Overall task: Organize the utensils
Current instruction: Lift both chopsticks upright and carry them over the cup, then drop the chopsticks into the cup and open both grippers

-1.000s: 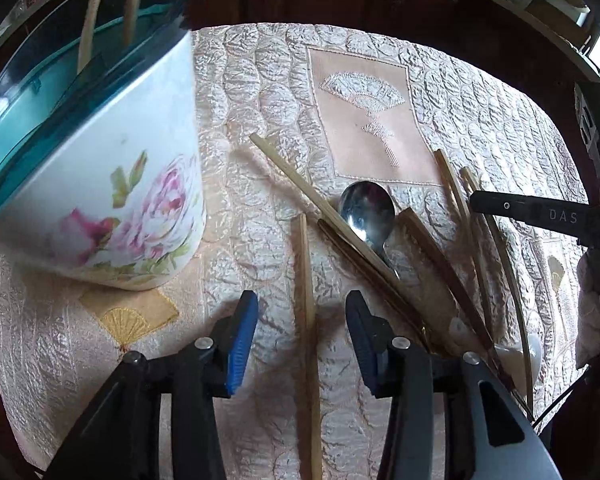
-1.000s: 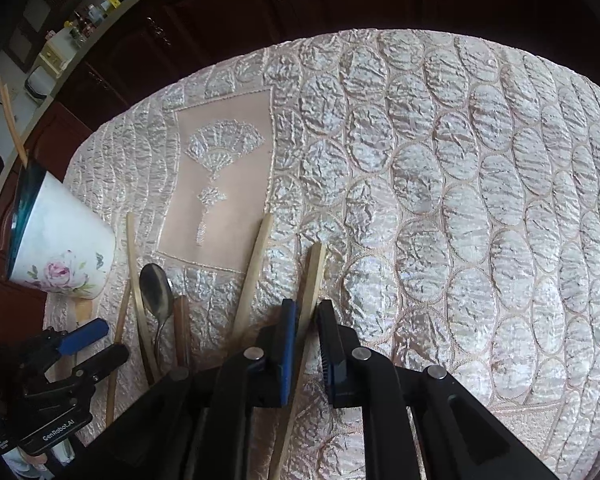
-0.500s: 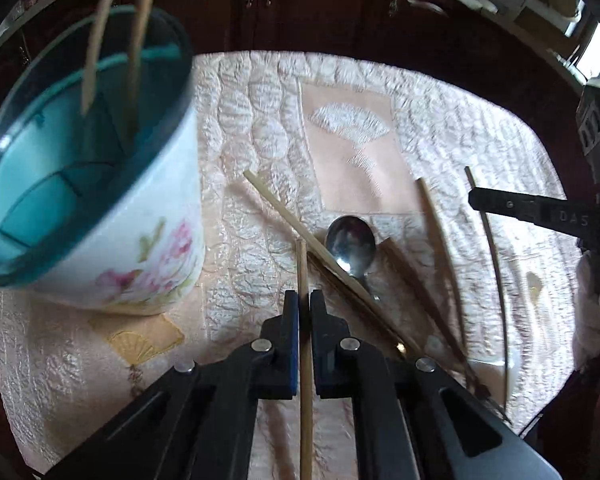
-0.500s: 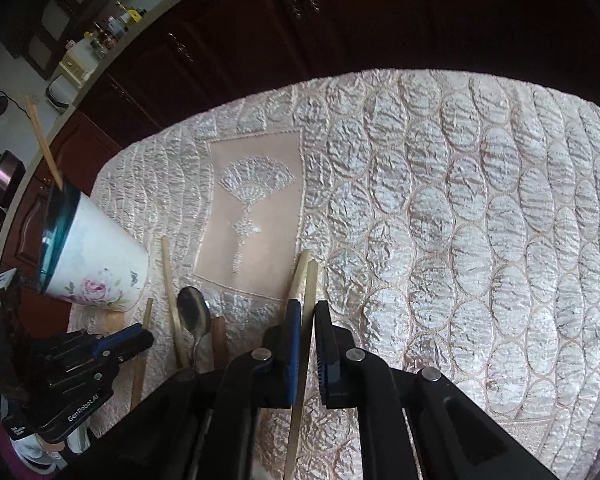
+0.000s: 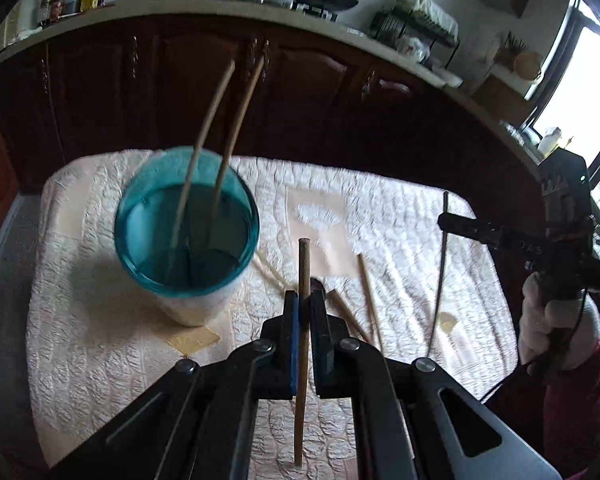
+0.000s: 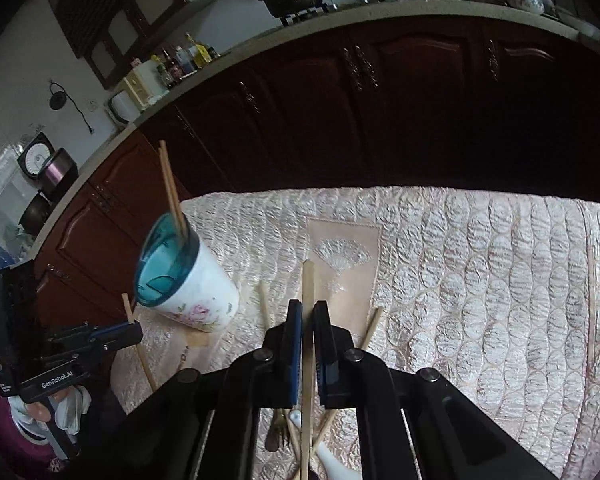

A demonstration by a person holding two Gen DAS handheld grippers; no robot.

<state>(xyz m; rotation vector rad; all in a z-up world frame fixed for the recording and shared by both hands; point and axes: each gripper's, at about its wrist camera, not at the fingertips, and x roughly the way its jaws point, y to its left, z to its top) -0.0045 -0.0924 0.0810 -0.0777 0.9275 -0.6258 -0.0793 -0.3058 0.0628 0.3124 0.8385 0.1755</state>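
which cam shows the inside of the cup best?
Left wrist: it looks down into the cup, showing the teal interior and two chopsticks standing in it. The right wrist view sees the cup from the side: white floral wall, teal rim, only a sliver of the interior.

Spoon [image 5: 315, 282] largely hidden behind the left gripper [image 5: 305, 300], white ladle [image 6: 332, 458] cut off by the frame's bottom edge, blurred cup [image 5: 188, 232] rim, countertop bottles [image 6: 184, 58] too small to identify
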